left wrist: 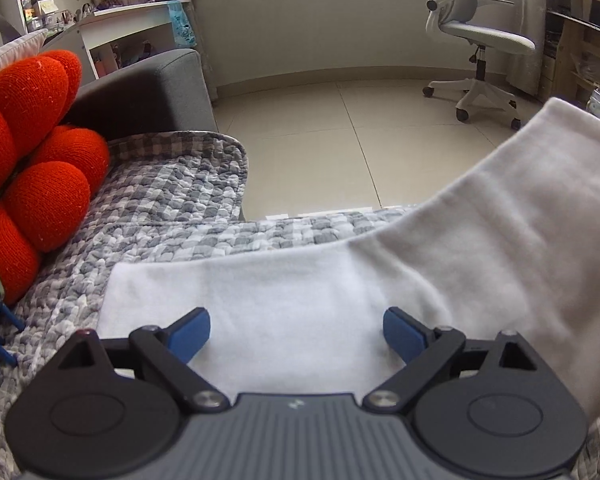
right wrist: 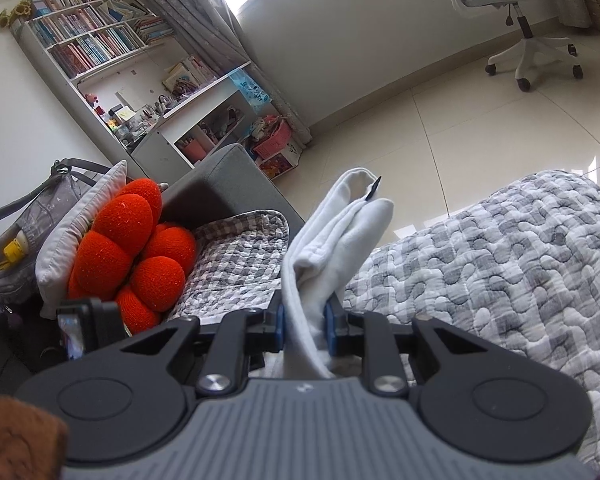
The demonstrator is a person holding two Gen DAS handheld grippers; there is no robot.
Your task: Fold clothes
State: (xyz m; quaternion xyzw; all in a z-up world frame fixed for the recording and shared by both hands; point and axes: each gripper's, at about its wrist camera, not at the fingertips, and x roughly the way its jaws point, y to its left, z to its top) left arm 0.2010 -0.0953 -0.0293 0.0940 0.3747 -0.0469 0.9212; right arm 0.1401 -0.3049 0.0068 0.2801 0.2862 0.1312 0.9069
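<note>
On the checked quilt (left wrist: 172, 216), white garment (right wrist: 328, 240) pinched by right hand-held gripper (right wrist: 304, 330); left hand-held gripper (left wrist: 296, 334) spread above, perhaps touching.

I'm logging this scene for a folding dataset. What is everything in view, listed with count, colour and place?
white garment: one, white, partly flat on the quilt, one end lifted
quilt: one, grey-white check, covering the sofa seat
flower cushion: one, red-orange, against the sofa arm
sofa: one, dark grey, at left
office chair: one, white-grey, on the tile floor
bookshelf: one, white, by the curtain
left gripper: one, black with blue pads, open above the garment
right gripper: one, same colours, shut on the garment
</note>
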